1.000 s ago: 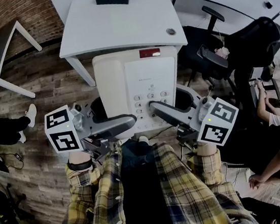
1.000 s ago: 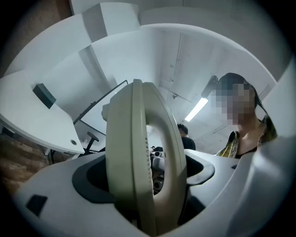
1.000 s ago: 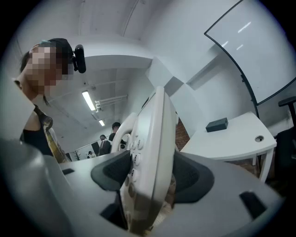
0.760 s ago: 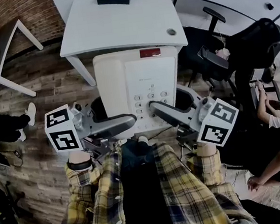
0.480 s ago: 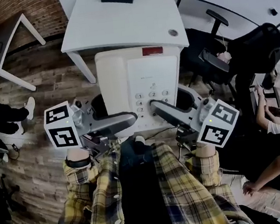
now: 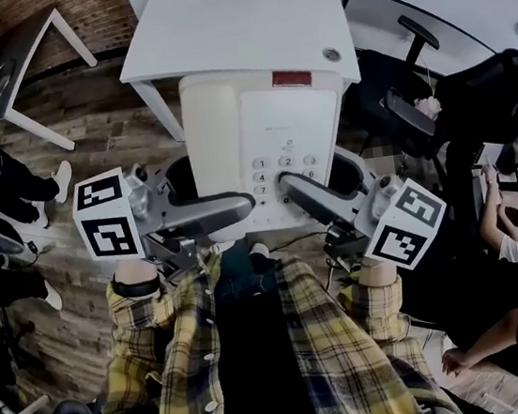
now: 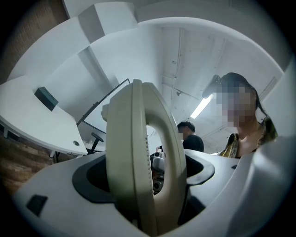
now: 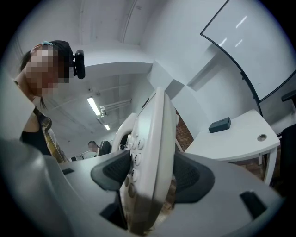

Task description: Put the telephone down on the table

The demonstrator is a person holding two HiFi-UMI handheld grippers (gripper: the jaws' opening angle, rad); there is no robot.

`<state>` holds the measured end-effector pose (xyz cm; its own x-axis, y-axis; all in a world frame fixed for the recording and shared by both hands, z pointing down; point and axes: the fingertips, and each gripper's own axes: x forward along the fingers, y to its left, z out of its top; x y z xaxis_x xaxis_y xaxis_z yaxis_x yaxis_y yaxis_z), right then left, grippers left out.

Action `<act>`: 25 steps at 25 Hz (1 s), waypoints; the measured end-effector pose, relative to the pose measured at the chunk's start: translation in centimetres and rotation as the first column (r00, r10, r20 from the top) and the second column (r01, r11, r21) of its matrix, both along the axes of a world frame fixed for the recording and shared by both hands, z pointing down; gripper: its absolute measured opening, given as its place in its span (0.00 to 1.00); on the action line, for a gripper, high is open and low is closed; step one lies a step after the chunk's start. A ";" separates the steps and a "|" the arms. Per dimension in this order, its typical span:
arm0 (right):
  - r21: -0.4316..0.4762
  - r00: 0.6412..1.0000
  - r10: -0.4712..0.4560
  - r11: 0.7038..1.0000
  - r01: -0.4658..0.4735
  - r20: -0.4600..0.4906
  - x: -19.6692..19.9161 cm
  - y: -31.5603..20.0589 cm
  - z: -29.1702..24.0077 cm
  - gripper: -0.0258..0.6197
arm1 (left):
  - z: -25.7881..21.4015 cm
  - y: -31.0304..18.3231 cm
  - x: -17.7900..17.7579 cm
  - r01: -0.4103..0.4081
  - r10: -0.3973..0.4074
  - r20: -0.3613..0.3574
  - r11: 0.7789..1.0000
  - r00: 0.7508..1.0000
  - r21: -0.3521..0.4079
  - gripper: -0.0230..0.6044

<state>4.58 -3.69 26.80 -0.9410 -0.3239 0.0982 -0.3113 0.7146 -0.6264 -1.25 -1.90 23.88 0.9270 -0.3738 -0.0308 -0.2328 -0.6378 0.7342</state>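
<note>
Both the left tool [image 6: 240,208] and right tool [image 6: 291,188] clamp the telephone [image 6: 262,120], which juts forward between them

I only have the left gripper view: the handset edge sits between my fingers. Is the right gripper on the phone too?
Observer: Yes. The right gripper is shut on the keypad side of the phone.
Operator: Is it over the table?
Observer: In the head view its far end overlaps the near edge of the table, but it's held in the air, not yet set down.
</note>
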 end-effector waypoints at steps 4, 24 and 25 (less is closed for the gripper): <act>-0.005 0.999 0.034 0.999 -0.034 -0.011 0.6 0.7 0.6 0.46 | 0.6 0.4 0.5 -0.031 0.031 -0.012 1.000 0.999 -0.005 0.71; 0.029 0.997 0.057 0.998 -0.056 -0.042 0.7 0.9 0.4 0.46 | 0.4 0.6 0.6 -0.071 0.071 -0.008 0.996 0.997 0.055 0.71; 0.031 0.998 0.057 0.998 -0.055 -0.040 0.7 0.9 0.3 0.46 | 0.3 0.6 0.6 -0.070 0.071 -0.003 0.996 0.997 0.059 0.71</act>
